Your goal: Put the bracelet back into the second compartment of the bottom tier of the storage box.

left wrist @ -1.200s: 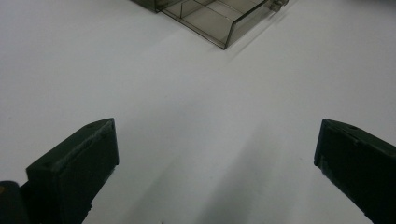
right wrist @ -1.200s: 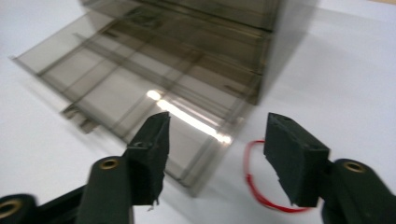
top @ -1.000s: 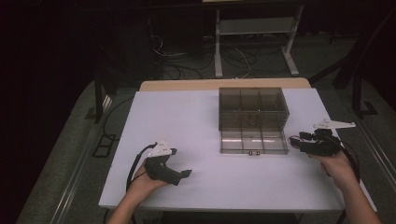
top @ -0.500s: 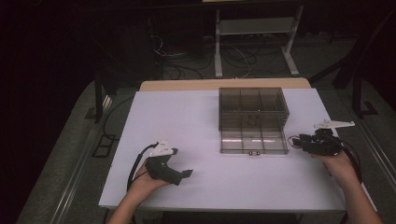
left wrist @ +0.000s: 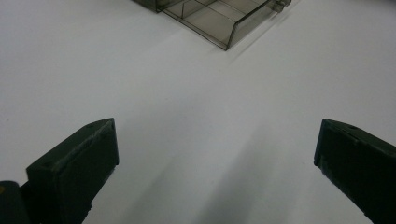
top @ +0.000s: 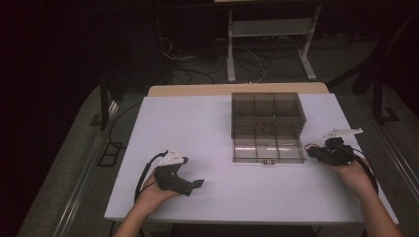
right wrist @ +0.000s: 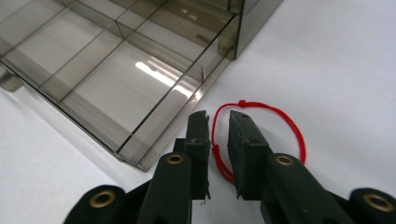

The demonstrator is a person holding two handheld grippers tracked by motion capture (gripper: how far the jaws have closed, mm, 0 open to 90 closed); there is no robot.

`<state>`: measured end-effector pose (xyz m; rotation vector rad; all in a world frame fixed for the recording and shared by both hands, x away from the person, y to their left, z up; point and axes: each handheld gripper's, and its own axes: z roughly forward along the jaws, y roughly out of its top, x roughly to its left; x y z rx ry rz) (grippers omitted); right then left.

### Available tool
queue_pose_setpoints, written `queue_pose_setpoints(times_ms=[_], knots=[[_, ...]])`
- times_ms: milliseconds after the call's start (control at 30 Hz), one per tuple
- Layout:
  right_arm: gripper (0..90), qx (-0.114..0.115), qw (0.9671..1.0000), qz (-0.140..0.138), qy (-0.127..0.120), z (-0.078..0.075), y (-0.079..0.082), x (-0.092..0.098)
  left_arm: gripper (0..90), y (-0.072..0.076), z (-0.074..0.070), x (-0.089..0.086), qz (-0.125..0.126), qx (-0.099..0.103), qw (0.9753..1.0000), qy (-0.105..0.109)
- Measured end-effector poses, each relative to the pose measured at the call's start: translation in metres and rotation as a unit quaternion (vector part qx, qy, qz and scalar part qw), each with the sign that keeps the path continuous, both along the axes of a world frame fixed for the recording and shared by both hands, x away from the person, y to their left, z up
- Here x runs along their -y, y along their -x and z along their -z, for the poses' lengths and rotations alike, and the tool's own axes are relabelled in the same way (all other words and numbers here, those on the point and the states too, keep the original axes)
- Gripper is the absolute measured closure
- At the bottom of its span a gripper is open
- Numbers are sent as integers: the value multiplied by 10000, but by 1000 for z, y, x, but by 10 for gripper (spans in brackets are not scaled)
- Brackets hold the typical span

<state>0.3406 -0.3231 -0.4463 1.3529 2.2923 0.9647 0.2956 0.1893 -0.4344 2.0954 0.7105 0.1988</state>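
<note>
light: table (top: 217,128) lit brightly, dark all around it | glare: white streak on clear box (right wrist: 161,77) | blur: near jaws softened

String loop (right wrist: 285,122) beside box (right wrist: 140,70).

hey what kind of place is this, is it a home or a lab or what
Probably a lab or recording workspace, not a home: a bare white table in a dark room, loose cables on the floor behind it, and a metal equipment stand beyond.

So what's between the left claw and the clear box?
Only bare white table between the left claw and the clear box, per the left gripper view.
</note>
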Motion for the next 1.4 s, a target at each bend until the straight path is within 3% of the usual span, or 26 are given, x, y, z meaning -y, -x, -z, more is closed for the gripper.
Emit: queue_pose_setpoints(times_ms=[367,900,1133,1400], knots=[[858,-50,9999,-69,124,4,-1,-3,0,-1,0,1,-3,-11,10000,-3],[866,-81,9999,-56,116,3,-2,-3,0,-1,0,0,-21,-8,10000,3],[866,18,10000,-10,92,-2,0,-2,0,-1,0,0,-20,-3,10000,-3],[865,241,9996,-3,-141,-17,6,-2,0,-1,0,0,-20,-5,10000,-2]])
